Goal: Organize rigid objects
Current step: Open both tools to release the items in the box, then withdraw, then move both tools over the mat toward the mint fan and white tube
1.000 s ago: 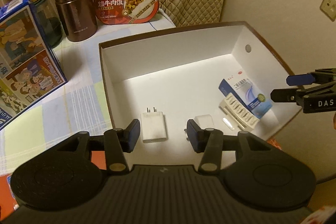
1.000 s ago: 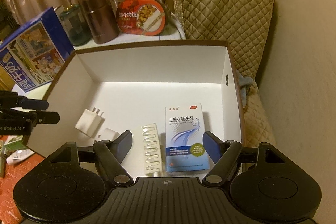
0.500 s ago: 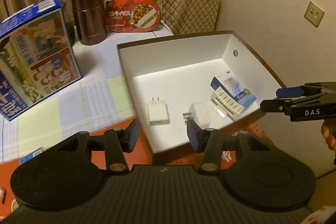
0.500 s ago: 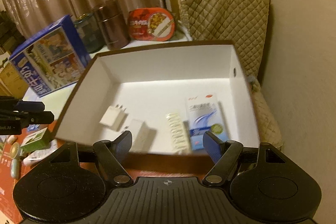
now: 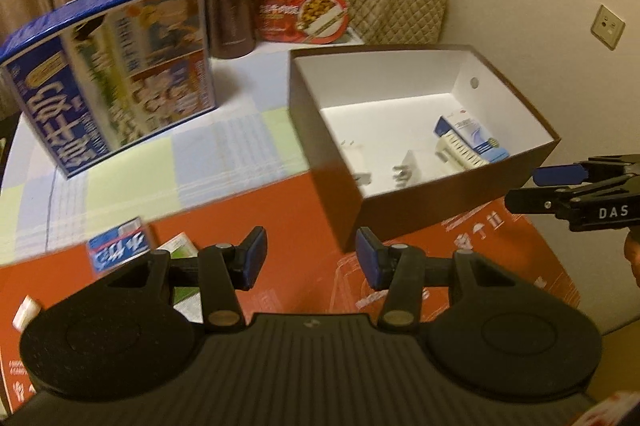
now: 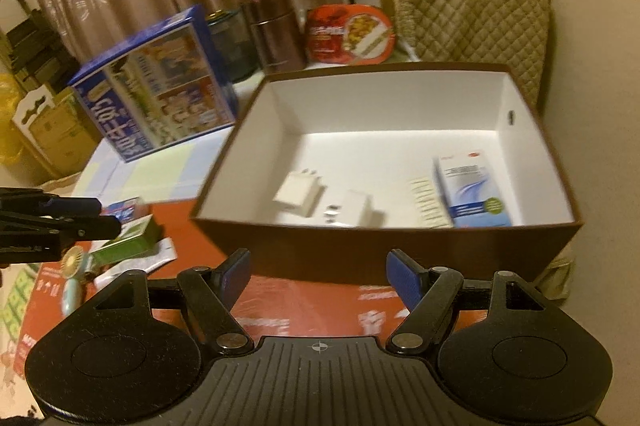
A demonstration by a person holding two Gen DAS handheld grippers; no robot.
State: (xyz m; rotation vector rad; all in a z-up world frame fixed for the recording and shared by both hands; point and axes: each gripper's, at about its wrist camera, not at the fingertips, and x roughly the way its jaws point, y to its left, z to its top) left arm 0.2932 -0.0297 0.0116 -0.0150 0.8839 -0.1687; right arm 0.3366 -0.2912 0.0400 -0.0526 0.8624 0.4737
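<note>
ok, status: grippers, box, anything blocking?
Left gripper and right gripper open, empty. Brown white-lined cardboard box holds two chargers, a blister strip, a blue medicine carton. Nothing blocking.

Dim and warm-toned, brightest on the box floor [image 5: 384, 122], with motion blur and fisheye bending at the edges.

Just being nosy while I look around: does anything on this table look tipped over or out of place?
Nothing is spilled or broken. The big blue picture box stands tilted on the tablecloth, and a few small packets lie loose on the red mat beside the brown box, not inside it with the chargers and medicine.
</note>
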